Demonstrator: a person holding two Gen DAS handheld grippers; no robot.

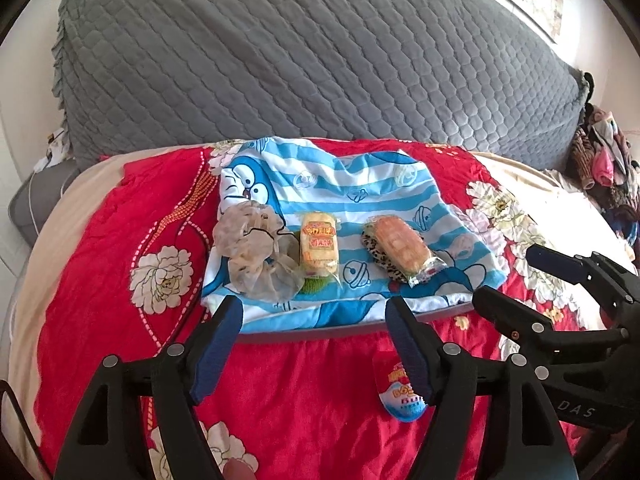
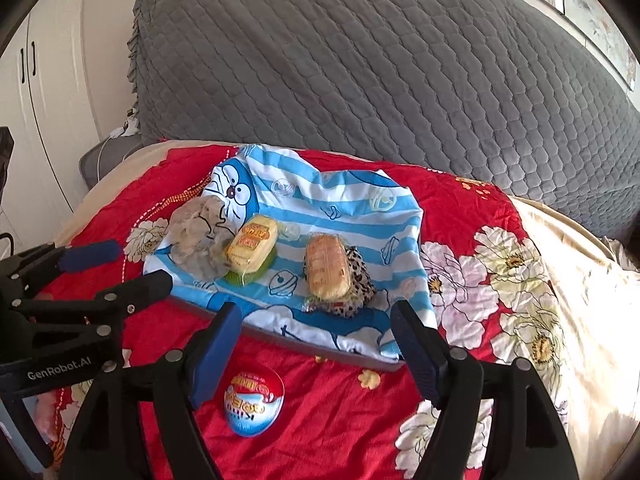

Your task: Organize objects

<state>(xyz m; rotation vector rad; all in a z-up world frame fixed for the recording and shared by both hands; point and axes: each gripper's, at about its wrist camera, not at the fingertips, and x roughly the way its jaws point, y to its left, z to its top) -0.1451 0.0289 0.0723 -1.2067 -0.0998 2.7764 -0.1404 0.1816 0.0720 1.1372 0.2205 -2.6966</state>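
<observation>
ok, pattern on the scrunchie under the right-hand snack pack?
Leopard print, tan with dark spots, on the scrunchie; clearest in the right wrist view.

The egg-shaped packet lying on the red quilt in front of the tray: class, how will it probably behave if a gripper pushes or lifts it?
The egg-shaped packet has a rounded outline, so a sideways push may rock or spin it. Its printed face looks glossy, so it is probably slick between pads. It sits alone on the soft red quilt, which may yield under a downward press.

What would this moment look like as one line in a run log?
left gripper: jaws open, empty | right gripper: jaws open, empty | egg-shaped packet: on red bedspread | two wrapped snacks: on striped cloth
</observation>
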